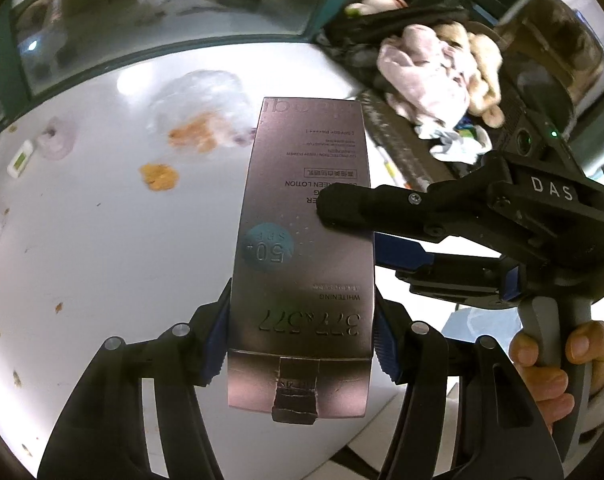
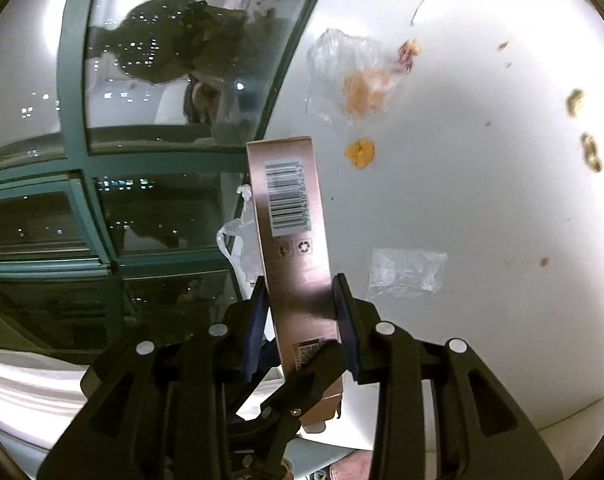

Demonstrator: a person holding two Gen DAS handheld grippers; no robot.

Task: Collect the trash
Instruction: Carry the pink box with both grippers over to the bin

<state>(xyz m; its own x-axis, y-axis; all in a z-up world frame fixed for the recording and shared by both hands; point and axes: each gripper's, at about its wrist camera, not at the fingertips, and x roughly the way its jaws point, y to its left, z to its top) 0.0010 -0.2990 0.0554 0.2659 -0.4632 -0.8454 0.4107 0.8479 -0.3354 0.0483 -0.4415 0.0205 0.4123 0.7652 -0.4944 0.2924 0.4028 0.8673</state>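
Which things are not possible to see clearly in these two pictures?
- Box, left wrist view: brand name at its far end is blurred; the right gripper finger covers some print.
- Box, right wrist view: lower end hidden behind the left gripper.
- Crumbs: too small to identify.

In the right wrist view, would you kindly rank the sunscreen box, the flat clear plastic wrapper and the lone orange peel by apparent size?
1. Sunscreen box, though it is held close to the camera, which inflates it.
2. Flat clear plastic wrapper.
3. Lone orange peel, clearly smallest.
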